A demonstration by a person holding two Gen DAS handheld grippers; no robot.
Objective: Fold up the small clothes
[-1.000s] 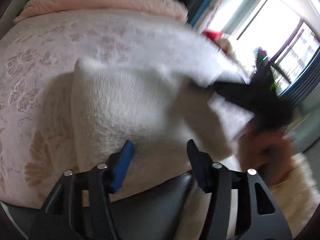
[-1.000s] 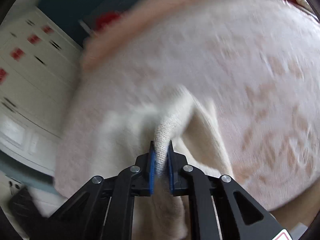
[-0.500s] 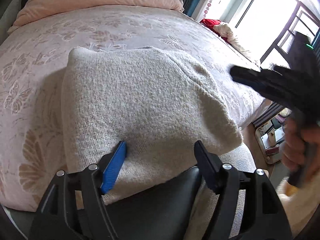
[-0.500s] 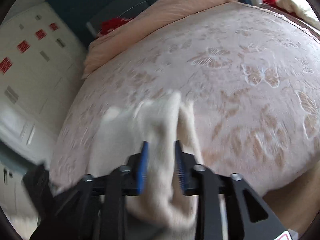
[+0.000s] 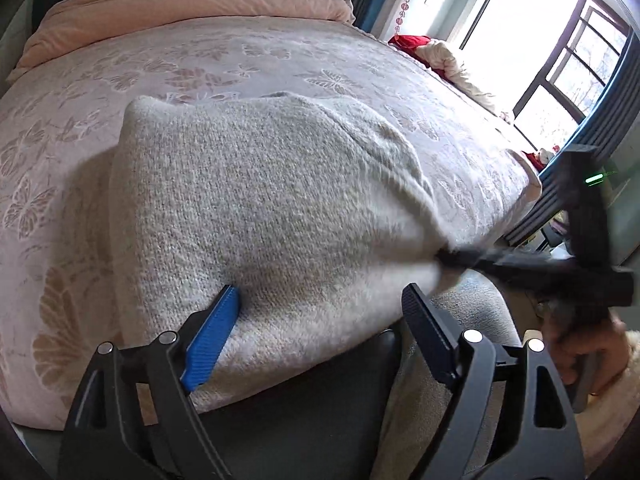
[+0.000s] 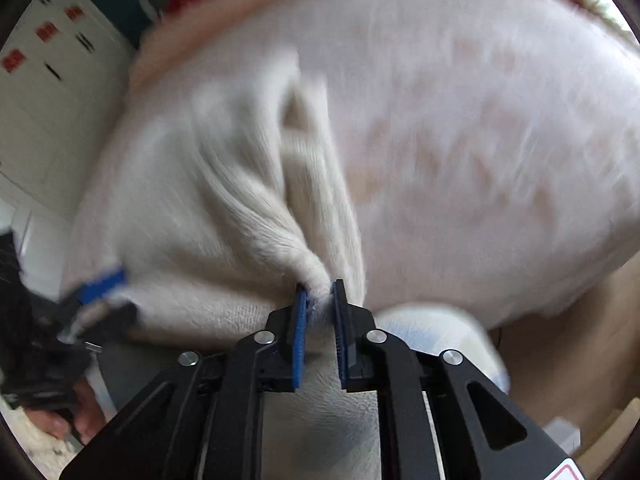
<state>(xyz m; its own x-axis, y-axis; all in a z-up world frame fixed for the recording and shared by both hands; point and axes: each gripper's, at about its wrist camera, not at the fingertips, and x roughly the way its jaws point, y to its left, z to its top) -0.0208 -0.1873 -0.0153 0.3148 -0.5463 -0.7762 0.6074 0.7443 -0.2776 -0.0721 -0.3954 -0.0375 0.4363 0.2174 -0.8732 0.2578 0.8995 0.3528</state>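
With the cream sweater [image 5: 264, 216] lying part-folded at the near edge of the bed [image 5: 60, 128], my right gripper [image 6: 320, 300] pinches its near-right corner, my left gripper [image 5: 320, 300] waits spread wide and empty, and next I judge that corner must be carried across.

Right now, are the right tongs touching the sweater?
Touching. The right wrist view shows the right tongs closed on a bunched fold of the cream sweater, knit pinched between both fingers.
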